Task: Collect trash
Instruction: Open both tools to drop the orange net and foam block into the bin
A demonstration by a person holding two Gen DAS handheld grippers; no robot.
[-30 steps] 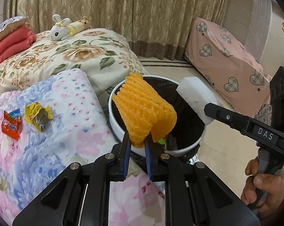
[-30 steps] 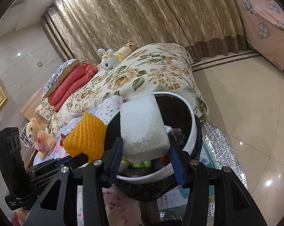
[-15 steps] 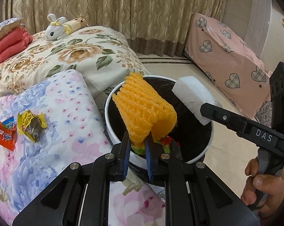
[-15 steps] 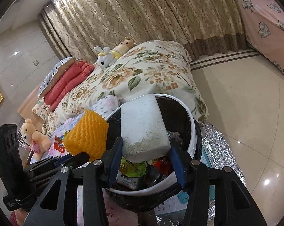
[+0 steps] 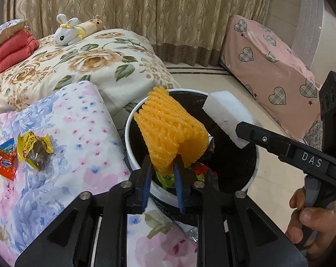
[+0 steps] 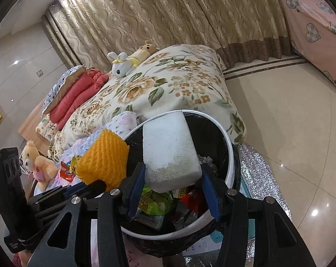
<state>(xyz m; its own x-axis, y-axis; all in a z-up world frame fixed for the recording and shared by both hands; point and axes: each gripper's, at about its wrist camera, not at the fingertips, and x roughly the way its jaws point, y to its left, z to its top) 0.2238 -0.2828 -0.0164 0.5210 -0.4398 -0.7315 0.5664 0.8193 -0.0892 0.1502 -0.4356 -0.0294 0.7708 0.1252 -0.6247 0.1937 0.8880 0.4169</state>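
My left gripper [image 5: 162,171] is shut on an orange foam net [image 5: 171,131] and holds it over the near rim of a white trash bin [image 5: 129,120] lined with a black bag. My right gripper [image 6: 171,184] is shut on a white foam block [image 6: 170,149] and holds it above the same bin [image 6: 229,146]. The block also shows in the left wrist view [image 5: 225,115], and the net in the right wrist view [image 6: 102,158]. Wrappers lie inside the bin [image 6: 154,202]. A red wrapper [image 5: 3,162] and a yellow wrapper [image 5: 33,151] lie on the pastel floral quilt [image 5: 79,133].
A flowered duvet [image 5: 90,62] with plush toys [image 5: 75,32] lies behind the bin. A pink heart-print cover [image 5: 272,71] stands at the right. Curtains hang behind. Tiled floor [image 6: 290,122] and a silver mat [image 6: 257,173] are right of the bin.
Both grippers have moved closer over the bin with their loads still held. The bin's contents now show more fully.
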